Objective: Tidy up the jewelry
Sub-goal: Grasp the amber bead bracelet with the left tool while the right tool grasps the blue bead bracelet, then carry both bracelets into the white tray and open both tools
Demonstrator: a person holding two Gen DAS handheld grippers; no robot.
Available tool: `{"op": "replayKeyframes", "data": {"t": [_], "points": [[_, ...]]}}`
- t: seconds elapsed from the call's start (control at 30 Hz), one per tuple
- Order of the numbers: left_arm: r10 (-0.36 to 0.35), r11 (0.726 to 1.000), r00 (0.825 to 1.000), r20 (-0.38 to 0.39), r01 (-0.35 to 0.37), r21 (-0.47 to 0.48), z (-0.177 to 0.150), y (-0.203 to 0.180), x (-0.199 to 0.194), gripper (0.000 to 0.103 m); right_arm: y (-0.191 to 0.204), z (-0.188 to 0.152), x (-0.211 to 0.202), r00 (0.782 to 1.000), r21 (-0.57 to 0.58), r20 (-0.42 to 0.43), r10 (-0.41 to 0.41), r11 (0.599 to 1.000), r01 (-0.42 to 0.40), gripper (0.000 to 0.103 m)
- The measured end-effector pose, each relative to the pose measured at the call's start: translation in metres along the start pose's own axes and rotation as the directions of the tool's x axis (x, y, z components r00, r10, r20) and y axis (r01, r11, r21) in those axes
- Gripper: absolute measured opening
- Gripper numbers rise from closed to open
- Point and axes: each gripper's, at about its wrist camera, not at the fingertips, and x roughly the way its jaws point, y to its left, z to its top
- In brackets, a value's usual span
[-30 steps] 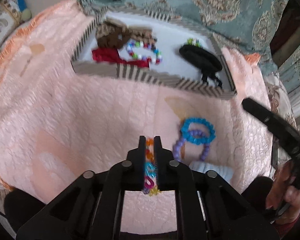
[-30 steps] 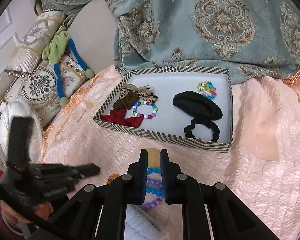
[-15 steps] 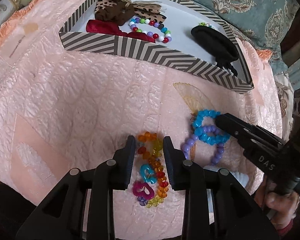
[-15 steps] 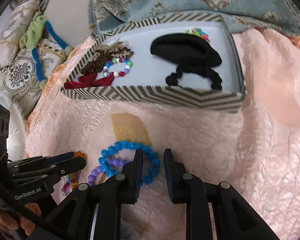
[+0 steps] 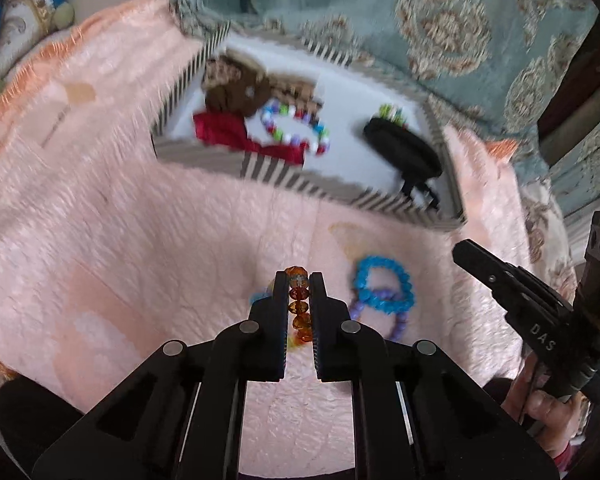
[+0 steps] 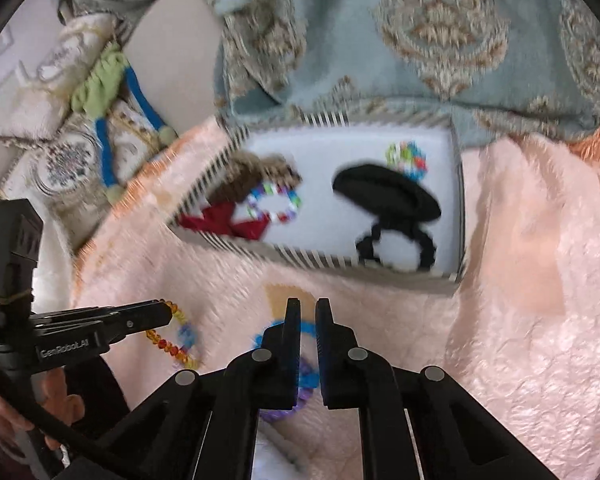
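Observation:
My left gripper [image 5: 299,280] is shut on an orange bead bracelet [image 5: 299,304] and holds it above the peach blanket; the bracelet hangs from it in the right wrist view [image 6: 168,340]. A blue bracelet [image 5: 382,286] and a purple bracelet [image 5: 398,326] lie on the blanket to its right. My right gripper [image 6: 308,306] is nearly shut and empty, just above the blue bracelet [image 6: 272,330]. The striped box [image 5: 300,176] [image 6: 320,258] behind holds a multicolour bead bracelet [image 5: 296,130], a red bow [image 5: 228,134], brown scrunchies and black hair ties [image 5: 404,148].
A teal patterned cover [image 6: 380,40] lies behind the box. Embroidered pillows and a green-and-blue cord [image 6: 100,92] are at the far left. A white fluffy item [image 6: 276,452] lies under my right gripper. The blanket's orange fringe [image 5: 32,76] marks its left edge.
My left gripper closed on the orange bracelet and lifted it off the blanket. My right gripper rose and narrowed its jaws above the blue bracelet. Both views pulled back from the box.

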Motion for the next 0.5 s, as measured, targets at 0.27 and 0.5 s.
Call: {"op": "replayKeyframes", "data": {"t": [0.27,0.5], "points": [[0.002,0.999,0.997,0.083,-0.006,0.039,0.016,-0.015,-0.032,0.008,0.007,0.016,-0.018,1.000,-0.019,0.019,0.025,1.000,-0.025,0.007],[0.001,0.999,0.996,0.088,-0.005,0.048,0.014,-0.016,-0.036,0.008,-0.008,-0.014,0.045,0.983,-0.019,-0.175,-0.048,0.999,0.046,0.039]]}}
